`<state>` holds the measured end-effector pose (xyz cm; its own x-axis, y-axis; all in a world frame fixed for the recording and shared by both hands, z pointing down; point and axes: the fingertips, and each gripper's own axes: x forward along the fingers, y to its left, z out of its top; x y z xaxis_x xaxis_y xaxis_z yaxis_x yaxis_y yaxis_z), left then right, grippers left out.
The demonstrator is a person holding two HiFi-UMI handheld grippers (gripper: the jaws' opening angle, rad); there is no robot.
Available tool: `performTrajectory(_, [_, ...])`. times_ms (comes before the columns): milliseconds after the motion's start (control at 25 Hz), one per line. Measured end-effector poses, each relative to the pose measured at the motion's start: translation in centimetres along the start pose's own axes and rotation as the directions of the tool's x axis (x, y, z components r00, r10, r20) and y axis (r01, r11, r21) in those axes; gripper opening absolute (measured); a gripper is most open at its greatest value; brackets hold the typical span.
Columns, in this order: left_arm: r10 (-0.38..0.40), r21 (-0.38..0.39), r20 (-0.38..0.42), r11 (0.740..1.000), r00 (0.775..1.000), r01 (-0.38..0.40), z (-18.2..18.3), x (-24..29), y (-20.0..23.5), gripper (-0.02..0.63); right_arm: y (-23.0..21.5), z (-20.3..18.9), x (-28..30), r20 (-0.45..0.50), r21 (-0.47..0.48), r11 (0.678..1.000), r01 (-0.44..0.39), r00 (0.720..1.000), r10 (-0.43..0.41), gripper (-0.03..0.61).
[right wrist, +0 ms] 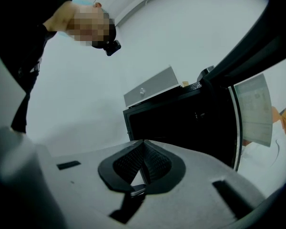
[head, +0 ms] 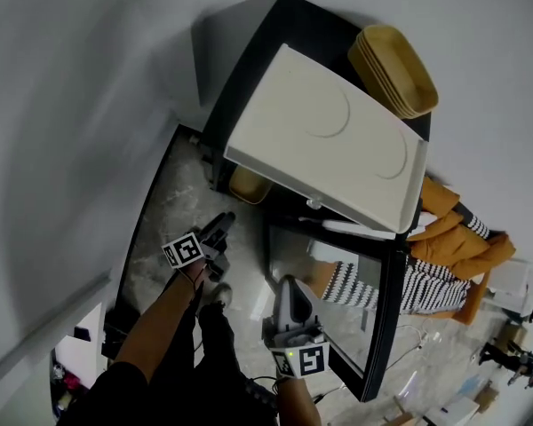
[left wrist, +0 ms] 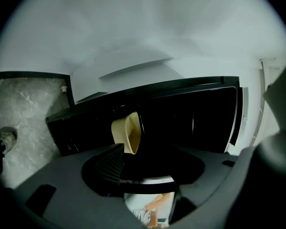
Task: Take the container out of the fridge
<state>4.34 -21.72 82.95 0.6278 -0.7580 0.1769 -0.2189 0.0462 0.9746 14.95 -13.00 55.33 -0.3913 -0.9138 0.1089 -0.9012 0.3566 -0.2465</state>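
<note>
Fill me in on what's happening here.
A person holds a gripper in each hand before an open black fridge. The left gripper, jaws apart and empty, points at a tan container inside it. The right gripper hangs alongside, jaws together, holding nothing. The container is not yet touched.

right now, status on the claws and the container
Left claw open, empty. Right claw shut, empty. Tan container at fridge front, untouched. Nothing in the way.
</note>
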Motion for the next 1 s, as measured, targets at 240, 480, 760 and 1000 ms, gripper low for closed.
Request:
performTrajectory(240, [-0.027, -0.055, 0.016, 0.998, 0.999, 0.028, 0.0, 2.9, 2.1, 0.256, -0.4, -1.5, 0.1, -0.023, 0.022, 1.000, -0.011, 1.000, 0.011, 0.000])
performTrajectory(480, [-0.007, -0.137, 0.074, 0.990, 0.997, 0.018, 0.8, 4.5, 3.8, 0.273, -1.2, -2.4, 0.0, -0.032, 0.030, 1.000, -0.005, 0.999, 0.006, 0.000])
performTrajectory(760, [-0.010, -0.115, 0.067, 0.993, 0.998, 0.017, 1.2, 6.2, 5.1, 0.281, -2.0, -2.9, 0.1, -0.038, 0.056, 0.998, 0.007, 0.999, -0.005, 0.000])
performTrajectory(1000, [-0.005, -0.145, 0.096, 0.989, 0.995, 0.019, 1.6, 6.9, 6.1, 0.281, -2.1, -3.2, 0.3, -0.037, 0.087, 0.996, 0.016, 0.999, -0.013, 0.000])
